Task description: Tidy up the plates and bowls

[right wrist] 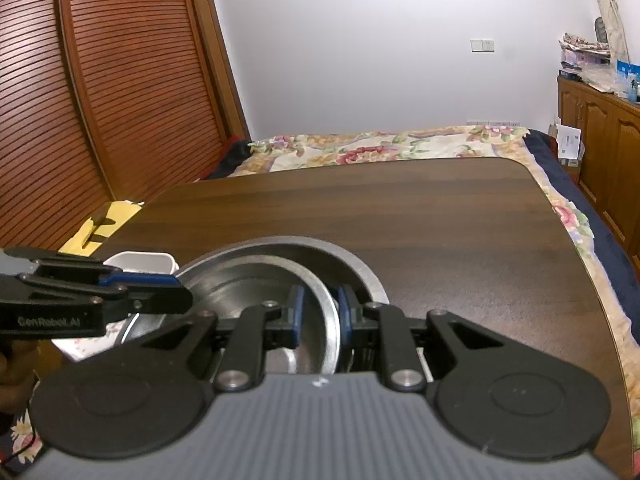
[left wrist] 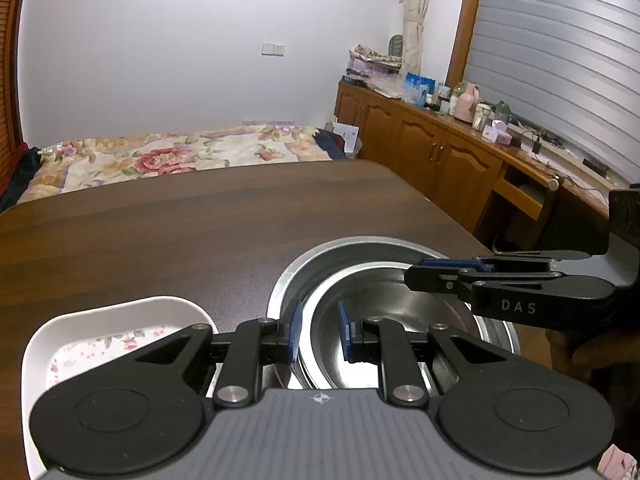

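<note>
A smaller steel bowl [left wrist: 384, 312] sits inside a larger steel bowl [left wrist: 304, 276] on the dark wooden table [left wrist: 160, 220]. My left gripper [left wrist: 319, 330] straddles the small bowl's left rim, its blue pads a little apart on each side. My right gripper [right wrist: 320, 314] straddles the same bowl's [right wrist: 256, 280] right rim, inside the larger bowl [right wrist: 352, 264]. Each gripper shows in the other's view, the right one [left wrist: 416, 274] and the left one [right wrist: 184, 294]. A white square plate [left wrist: 80, 320] with a flower print lies left of the bowls.
A bed with a floral cover [left wrist: 168, 152] lies beyond the table's far edge. Wooden cabinets [left wrist: 420, 136] with clutter on top run along the right wall. A slatted wooden door [right wrist: 100, 92] stands at the left. A yellow object [right wrist: 100, 228] lies off the table's left corner.
</note>
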Available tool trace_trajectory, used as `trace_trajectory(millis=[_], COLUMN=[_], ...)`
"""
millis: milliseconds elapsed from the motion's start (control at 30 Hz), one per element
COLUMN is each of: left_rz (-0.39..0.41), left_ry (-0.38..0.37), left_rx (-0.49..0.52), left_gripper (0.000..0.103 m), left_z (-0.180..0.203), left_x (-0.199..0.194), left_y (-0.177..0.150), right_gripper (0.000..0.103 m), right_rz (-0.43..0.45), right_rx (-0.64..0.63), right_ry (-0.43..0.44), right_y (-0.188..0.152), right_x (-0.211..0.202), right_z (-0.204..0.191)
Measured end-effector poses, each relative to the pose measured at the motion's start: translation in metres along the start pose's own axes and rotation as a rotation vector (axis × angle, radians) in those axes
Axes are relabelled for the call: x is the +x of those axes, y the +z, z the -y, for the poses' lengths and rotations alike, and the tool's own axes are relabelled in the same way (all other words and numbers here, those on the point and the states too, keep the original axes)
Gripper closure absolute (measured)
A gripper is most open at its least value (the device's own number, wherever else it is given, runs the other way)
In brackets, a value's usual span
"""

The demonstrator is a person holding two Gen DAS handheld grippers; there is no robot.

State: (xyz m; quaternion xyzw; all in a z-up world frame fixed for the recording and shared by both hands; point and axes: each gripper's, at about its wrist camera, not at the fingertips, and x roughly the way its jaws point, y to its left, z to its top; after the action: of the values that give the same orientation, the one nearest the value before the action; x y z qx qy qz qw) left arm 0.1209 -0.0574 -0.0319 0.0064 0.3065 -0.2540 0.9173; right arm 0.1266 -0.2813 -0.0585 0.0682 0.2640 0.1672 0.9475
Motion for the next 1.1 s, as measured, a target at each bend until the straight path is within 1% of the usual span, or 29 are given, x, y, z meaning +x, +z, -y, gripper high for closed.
trace_trajectory(millis=[133,200,267,300,367,400,467,500,533,567,667,733,767,800,833,867,933,1000,1100], left_rz=[0.022,0.036,0.053,0.061,0.079,0.087,0.100,0.105,0.109,0.118,0.131,0.136,0.137,0.138,0.142,0.144,0.145,0.147,0.144], left_ry=[0.004,0.017,0.029,0.036,0.054,0.060,0.063,0.066,0.070,0.075,0.094,0.105,0.112,0.116,0.117,0.120,0.129,0.131,0.137], left_rx=[-0.001,0.001,-0.001,0.000,0.006,0.005,-0.005,-0.011,-0.015,-0.017,-0.019,-0.019,-0.020,-0.021,-0.020,-0.019,-0.018,-0.014,-0.014], left_gripper=[0.081,0.078,0.062,0.058,0.045,0.042,0.031,0.028,0.021,0.016,0.007,0.005,0.003,0.002,0.002,0.002,0.001,0.001,0.001], left_z=[0.000,0.001,0.001,0.002,0.001,0.002,0.000,-0.001,-0.001,-0.002,-0.001,0.000,0.000,-0.001,-0.001,-0.001,-0.001,0.000,0.001], left_x=[-0.005,-0.006,-0.009,-0.009,-0.011,-0.011,-0.012,-0.013,-0.013,-0.013,-0.013,-0.013,-0.013,-0.014,-0.014,-0.014,-0.014,-0.013,-0.012], left_y=[0.001,0.001,0.000,0.001,-0.001,-0.002,-0.004,-0.006,-0.006,-0.008,-0.009,-0.011,-0.012,-0.013,-0.014,-0.016,-0.018,-0.020,-0.023], right_gripper=[0.082,0.082,0.082,0.082,0.082,0.082,0.080,0.075,0.069,0.068,0.064,0.051,0.047,0.041,0.033,0.028,0.006,0.000,0.000], right_rz=[0.008,0.018,0.034,0.042,0.063,0.072,0.087,0.096,0.105,0.112,0.118,0.125,0.132,0.138,0.146,0.153,0.171,0.196,0.216], right_rx=[0.000,-0.001,-0.005,-0.009,-0.021,-0.024,-0.031,-0.039,-0.042,-0.042,-0.040,-0.043,-0.046,-0.050,-0.055,-0.058,-0.060,-0.062,-0.066], right_ry=[-0.001,-0.004,-0.004,-0.006,-0.016,-0.022,-0.026,-0.027,-0.031,-0.034,-0.037,-0.043,-0.048,-0.053,-0.060,-0.067,-0.077,-0.082,-0.113], right_y=[0.000,0.001,0.002,0.003,0.004,0.005,0.005,0.004,0.004,0.003,-0.001,-0.003,-0.005,-0.006,-0.006,-0.007,-0.008,-0.010,-0.014], right_x=[-0.002,-0.005,-0.009,-0.011,-0.016,-0.018,-0.022,-0.024,-0.025,-0.026,-0.028,-0.029,-0.030,-0.030,-0.031,-0.031,-0.033,-0.034,-0.033], right_z=[0.001,0.002,0.003,0.003,0.003,0.004,0.004,0.004,0.005,0.006,0.007,0.006,0.006,0.006,0.004,0.004,0.005,0.005,0.005])
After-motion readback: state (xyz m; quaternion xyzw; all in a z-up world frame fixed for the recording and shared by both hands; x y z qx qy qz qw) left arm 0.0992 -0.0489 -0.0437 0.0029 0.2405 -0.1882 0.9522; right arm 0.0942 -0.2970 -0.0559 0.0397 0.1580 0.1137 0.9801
